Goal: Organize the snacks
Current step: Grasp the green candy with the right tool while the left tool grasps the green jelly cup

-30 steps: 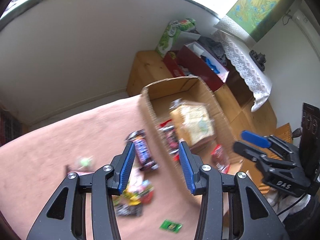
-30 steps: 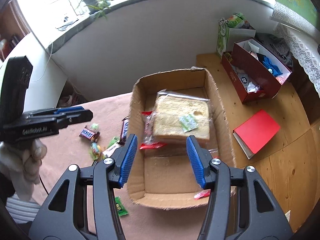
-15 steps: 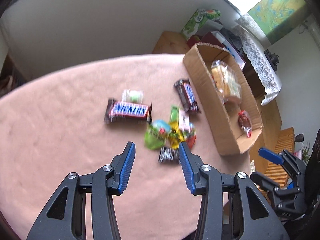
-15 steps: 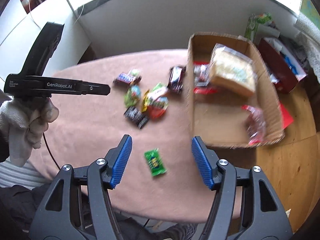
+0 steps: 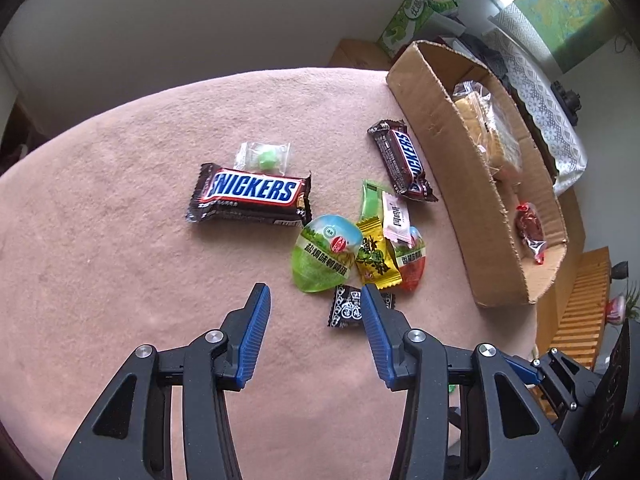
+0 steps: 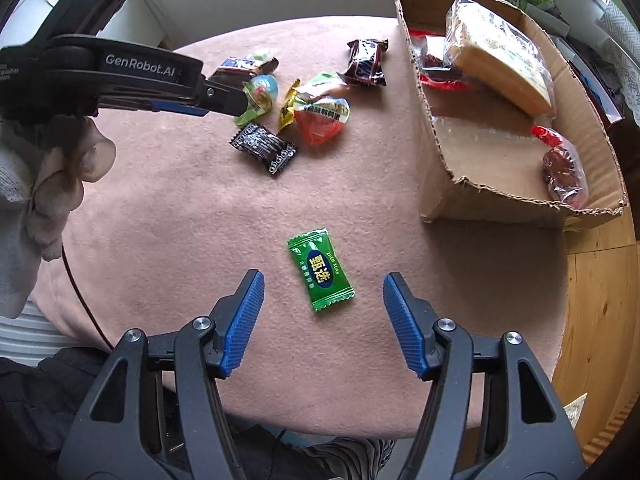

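Loose snacks lie on a pink tablecloth (image 5: pixel 100 260). In the left wrist view there is a large Snickers bar (image 5: pixel 250 196), a smaller Snickers bar (image 5: pixel 402 160), a green jelly cup (image 5: pixel 324 254), a yellow candy (image 5: pixel 374 258) and a black candy (image 5: pixel 348 310). My left gripper (image 5: pixel 316 300) is open and empty, just short of the jelly cup and black candy. My right gripper (image 6: pixel 322 284) is open and empty, with a green candy (image 6: pixel 320 270) lying between its fingertips. A cardboard box (image 6: pixel 452 160) at the right holds a wrapped sandwich (image 6: pixel 498 52) and red packets (image 6: pixel 564 172).
The table edge runs close below both grippers. A wooden floor (image 6: pixel 596 304) lies right of the table. A green carton (image 5: pixel 412 16) and a dark red box sit on the floor behind the cardboard box. The left gripper (image 6: pixel 120 80) reaches in from the left in the right wrist view.
Both grippers pulled back from over the box toward the loose snacks and came lower. The right jaws opened wider around the green candy.
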`<state>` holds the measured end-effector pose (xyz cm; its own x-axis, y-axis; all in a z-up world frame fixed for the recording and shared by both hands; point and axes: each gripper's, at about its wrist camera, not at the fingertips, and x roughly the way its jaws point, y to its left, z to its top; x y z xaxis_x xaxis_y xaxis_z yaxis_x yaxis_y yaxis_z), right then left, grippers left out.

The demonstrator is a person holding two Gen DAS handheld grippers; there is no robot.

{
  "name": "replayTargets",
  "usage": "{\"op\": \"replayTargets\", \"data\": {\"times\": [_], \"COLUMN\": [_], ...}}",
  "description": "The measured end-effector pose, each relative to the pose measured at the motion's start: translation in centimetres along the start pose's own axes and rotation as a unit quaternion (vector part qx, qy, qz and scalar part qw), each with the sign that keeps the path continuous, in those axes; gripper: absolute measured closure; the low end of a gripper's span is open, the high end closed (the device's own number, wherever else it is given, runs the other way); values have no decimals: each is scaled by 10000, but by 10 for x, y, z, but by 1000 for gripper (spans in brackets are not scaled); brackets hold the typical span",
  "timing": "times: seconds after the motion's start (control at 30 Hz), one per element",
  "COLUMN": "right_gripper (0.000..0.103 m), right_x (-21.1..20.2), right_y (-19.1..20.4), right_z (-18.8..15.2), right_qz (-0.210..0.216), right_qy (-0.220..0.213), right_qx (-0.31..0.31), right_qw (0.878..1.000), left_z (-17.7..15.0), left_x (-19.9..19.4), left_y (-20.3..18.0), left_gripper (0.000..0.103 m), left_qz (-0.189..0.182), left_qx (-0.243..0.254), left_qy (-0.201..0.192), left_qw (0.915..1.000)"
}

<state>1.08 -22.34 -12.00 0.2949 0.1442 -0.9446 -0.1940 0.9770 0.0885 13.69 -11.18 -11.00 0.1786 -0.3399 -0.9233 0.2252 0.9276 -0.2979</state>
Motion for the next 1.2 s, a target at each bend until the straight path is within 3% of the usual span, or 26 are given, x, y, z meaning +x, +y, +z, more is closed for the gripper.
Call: {"op": "replayTargets", "data": {"times": [0.23,0.5,0.7,0.87,1.2], "right_gripper": [38,42,53,79,81], "right_x": [17,26,34,37,29], "right_y": [0,3,15,20,12], "right_z": [4,7,9,12,16], "right_qz": [-120,-211,-409,-373,-38], "right_qy": [165,225,296,321,280], "right_qx": [-6,-114,-309,-272,91], "right_qw": [9998,9995,9982,9984,9996], "left_z": [8,16,16,18,16], "left_x": [12,20,25,28,21], "left_y": [-13,-11,-21,-24,-18], "left_gripper": [58,58,61,67,70], "left_qz": [160,258,407,476,395], "left_qx": [300,303,472,508,434], "left_qy": [41,114,133,91,-19], "left_qw": [9994,9991,9980,9975,9983]}}
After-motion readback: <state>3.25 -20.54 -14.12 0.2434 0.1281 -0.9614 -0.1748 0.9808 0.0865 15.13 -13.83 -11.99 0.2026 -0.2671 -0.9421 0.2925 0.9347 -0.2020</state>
